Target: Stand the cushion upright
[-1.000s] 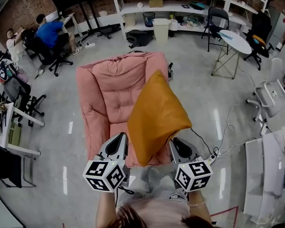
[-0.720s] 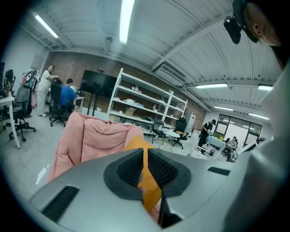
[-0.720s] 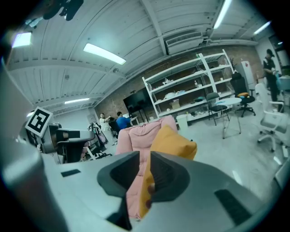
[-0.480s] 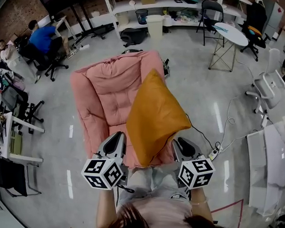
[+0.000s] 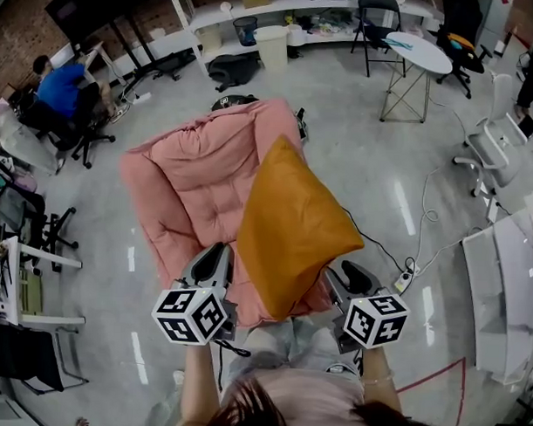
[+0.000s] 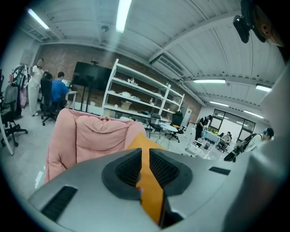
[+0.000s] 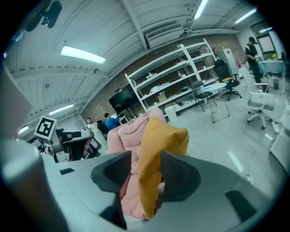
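- On the pink armchair (image 5: 185,174) the cushion (image 5: 292,226) stands on edge.
- Left gripper (image 6: 145,156) fingers, just loosening, pinch its edge.
- Right gripper (image 7: 146,163) fingers, just widened, straddle it apart.

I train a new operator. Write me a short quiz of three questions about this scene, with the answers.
1. True or false: the orange cushion lies on the floor.
2. The padded chair behind the cushion is: A grey, B pink, C blue.
3. How many grippers have the cushion between their fingers?
Key: 1 false. 2 B. 3 two: the left gripper and the right gripper; both pairs of fingers have just been opening.
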### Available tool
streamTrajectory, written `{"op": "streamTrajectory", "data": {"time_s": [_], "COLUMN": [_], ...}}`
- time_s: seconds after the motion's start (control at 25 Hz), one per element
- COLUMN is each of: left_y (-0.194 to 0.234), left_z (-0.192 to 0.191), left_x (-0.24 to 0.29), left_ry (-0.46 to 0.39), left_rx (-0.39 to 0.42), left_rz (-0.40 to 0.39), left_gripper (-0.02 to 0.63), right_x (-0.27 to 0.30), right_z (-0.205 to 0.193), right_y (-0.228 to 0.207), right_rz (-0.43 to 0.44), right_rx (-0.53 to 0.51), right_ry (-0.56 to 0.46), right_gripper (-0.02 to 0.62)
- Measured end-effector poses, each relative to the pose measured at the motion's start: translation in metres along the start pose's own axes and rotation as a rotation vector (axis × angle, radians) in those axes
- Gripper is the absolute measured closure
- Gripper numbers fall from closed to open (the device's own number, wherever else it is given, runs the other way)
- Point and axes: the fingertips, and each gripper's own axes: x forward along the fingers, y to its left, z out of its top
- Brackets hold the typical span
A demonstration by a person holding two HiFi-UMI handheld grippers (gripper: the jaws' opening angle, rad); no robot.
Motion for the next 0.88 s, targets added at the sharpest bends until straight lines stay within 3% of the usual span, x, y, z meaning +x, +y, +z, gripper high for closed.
{"op": "streamTrajectory", "data": {"time_s": [0.88], "left_y": [0.046], "left_z": [0.021], "left_x": [0.093], "left_ry": [0.120], "left_rx": [0.044], "left_rz": [-0.200], "left_gripper": [0.502], "right_x": [0.047], "right_z": [-0.001], "right_y": [-0.018], "right_rz": [-0.131], "right_rx": [0.211], "right_ry": [-0.008], "right_gripper": [0.311]}}
